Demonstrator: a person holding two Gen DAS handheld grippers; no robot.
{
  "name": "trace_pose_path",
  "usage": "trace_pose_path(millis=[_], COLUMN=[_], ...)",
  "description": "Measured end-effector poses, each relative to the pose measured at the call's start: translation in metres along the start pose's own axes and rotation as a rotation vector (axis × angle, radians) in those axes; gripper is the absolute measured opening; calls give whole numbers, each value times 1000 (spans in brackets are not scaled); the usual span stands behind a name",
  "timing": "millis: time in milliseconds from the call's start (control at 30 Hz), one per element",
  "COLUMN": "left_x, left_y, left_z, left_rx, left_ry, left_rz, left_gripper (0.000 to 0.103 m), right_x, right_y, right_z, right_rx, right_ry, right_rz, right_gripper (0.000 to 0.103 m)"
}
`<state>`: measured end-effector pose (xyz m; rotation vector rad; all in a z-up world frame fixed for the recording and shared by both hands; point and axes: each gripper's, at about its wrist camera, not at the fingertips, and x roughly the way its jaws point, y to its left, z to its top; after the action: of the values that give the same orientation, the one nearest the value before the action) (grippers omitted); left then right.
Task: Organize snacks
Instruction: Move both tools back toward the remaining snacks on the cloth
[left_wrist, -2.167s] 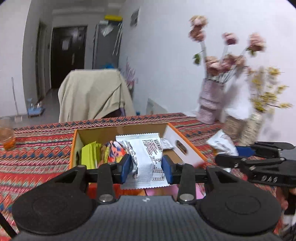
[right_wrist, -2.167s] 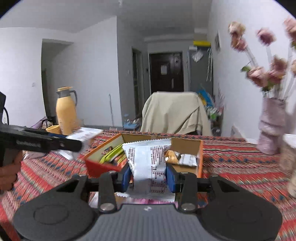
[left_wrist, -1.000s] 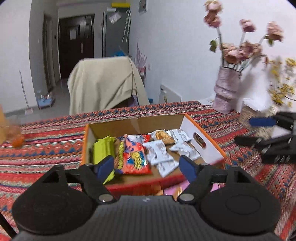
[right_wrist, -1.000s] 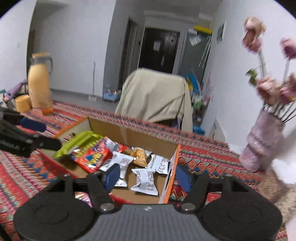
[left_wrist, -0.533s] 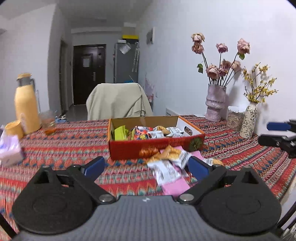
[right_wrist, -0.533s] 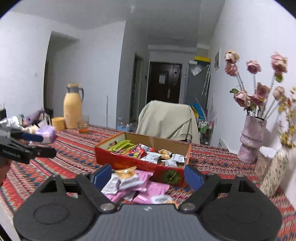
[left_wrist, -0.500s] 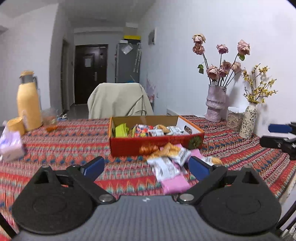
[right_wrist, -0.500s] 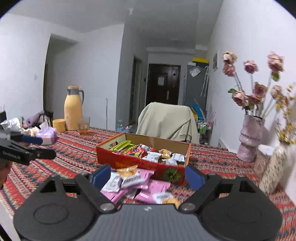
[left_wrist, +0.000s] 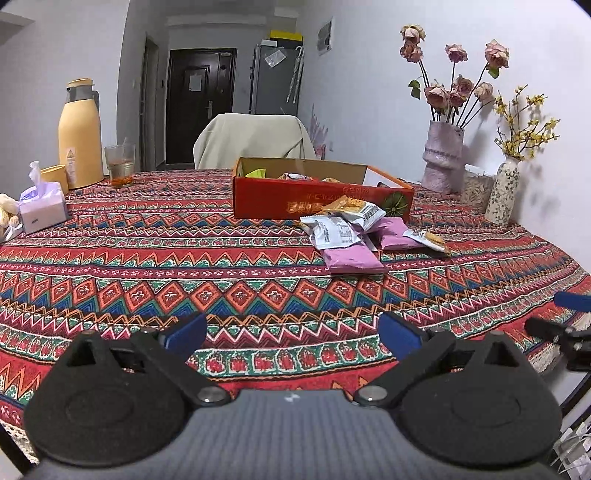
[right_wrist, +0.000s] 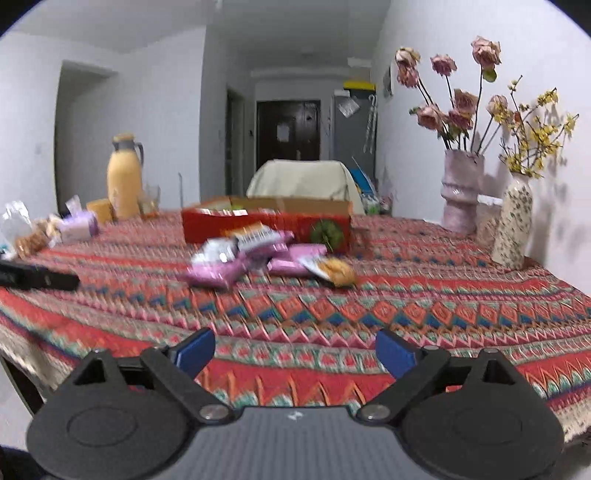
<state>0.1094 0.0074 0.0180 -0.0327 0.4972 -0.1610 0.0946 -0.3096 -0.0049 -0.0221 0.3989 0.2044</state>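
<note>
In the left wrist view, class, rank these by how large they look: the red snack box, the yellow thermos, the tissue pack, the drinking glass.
1. red snack box
2. yellow thermos
3. tissue pack
4. drinking glass
Distance from the camera differs, so true sizes stay unsure.

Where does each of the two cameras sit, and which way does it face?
Left wrist: on the left gripper, low at the table's near edge, facing the red snack box and loose packets; its open blue fingers show, and the right gripper's tips at the right edge.
Right wrist: on the right gripper, facing the same way from further right, blurred; jaws opening, nothing between.
Shared: box, packets, pink vase, yellow thermos.
</note>
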Motion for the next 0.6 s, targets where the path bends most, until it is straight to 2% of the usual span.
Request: trace_pose_path(millis=[333, 600], left_x=[8, 31], left_y=[-9, -15], left_z=[5, 11], left_rx=[9, 8], left_ry=[4, 28], left_rz=[-2, -6], left_gripper=[101, 101], right_x=[2, 13], right_y=[-2, -6], right_z=[-3, 0], right_rx=[15, 32], right_ry=[-2, 12], right_rz=[7, 9], right_gripper=[94, 94])
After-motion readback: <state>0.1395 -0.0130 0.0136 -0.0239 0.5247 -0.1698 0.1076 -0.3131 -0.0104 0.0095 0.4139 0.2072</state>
